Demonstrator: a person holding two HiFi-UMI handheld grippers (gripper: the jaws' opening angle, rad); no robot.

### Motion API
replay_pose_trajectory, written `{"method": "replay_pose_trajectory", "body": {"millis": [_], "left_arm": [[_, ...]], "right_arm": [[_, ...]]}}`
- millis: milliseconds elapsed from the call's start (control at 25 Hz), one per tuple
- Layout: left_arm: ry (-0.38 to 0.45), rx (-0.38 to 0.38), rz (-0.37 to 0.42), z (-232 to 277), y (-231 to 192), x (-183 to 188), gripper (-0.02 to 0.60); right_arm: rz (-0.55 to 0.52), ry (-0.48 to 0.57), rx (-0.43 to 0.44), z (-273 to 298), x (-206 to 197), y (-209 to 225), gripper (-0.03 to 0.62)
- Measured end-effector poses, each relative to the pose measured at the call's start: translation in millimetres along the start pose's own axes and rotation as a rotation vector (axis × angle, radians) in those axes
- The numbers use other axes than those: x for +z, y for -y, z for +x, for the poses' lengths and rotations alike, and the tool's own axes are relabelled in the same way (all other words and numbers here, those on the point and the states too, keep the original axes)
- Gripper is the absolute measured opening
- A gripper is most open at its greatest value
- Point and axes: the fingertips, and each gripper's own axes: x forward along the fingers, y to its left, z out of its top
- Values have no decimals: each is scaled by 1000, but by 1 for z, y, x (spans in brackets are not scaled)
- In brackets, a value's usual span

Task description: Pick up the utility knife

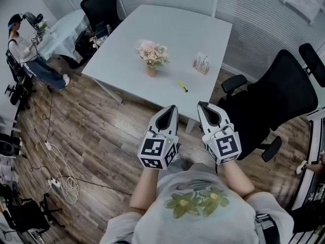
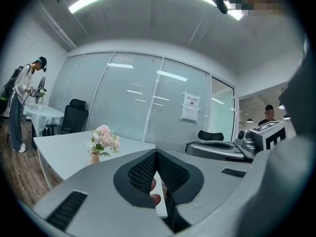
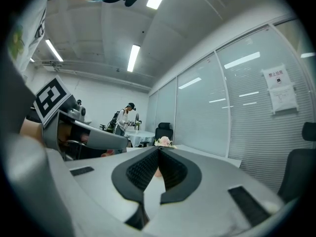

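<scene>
The utility knife [image 1: 182,86] is a slim yellow-green one lying on the white table [image 1: 167,29], close to its near edge. Both grippers are held side by side in the air in front of that edge, pointing toward the table and short of the knife. My left gripper [image 1: 173,107] is shut, its tips meeting with nothing between them [image 2: 157,152]. My right gripper [image 1: 202,104] is shut and empty too [image 3: 159,148]. The knife does not show in either gripper view; the jaws hide that part of the table.
A pot of pink flowers [image 1: 152,55] stands mid-table and a small rack [image 1: 201,63] sits to its right. A black office chair [image 1: 284,100] is at the table's right corner. A person [image 1: 25,55] stands at a far table on the left. Cables [image 1: 61,179] lie on the wooden floor.
</scene>
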Motion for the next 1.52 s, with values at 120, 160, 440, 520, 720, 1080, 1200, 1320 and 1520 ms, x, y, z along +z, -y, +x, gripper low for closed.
{"method": "replay_pose_trajectory", "body": {"millis": [120,160,440,520,720,1080,1200,1320,1520], "left_arm": [[-8,-11,-8,4,-17,0,2],[-10,-14,-10,5,-22,0,1],[-27,-27,-40,19,-43,-8,1],[-32,-30,-43,26,-49,-10,2],[-34,-28,-47,47,-72,-6,1],[-29,-44,-2,99,-108,25,2],[-28,-48,0,113,-116,30,1],[-34,-54,-8,124,-123,33,2],[-50,-58,-15,136,-135,32,2]], "right_arm": [[4,-1,-19,15,0,-1,6],[3,0,-26,19,0,-1,6],[5,-32,-49,41,-10,10,6],[10,-40,-50,50,-13,15,6],[8,-39,-61,79,-14,29,6],[1,13,-80,137,9,65,6],[-13,47,-90,148,17,74,50],[-21,84,-103,156,25,84,79],[-11,97,-109,174,28,95,156]]}}
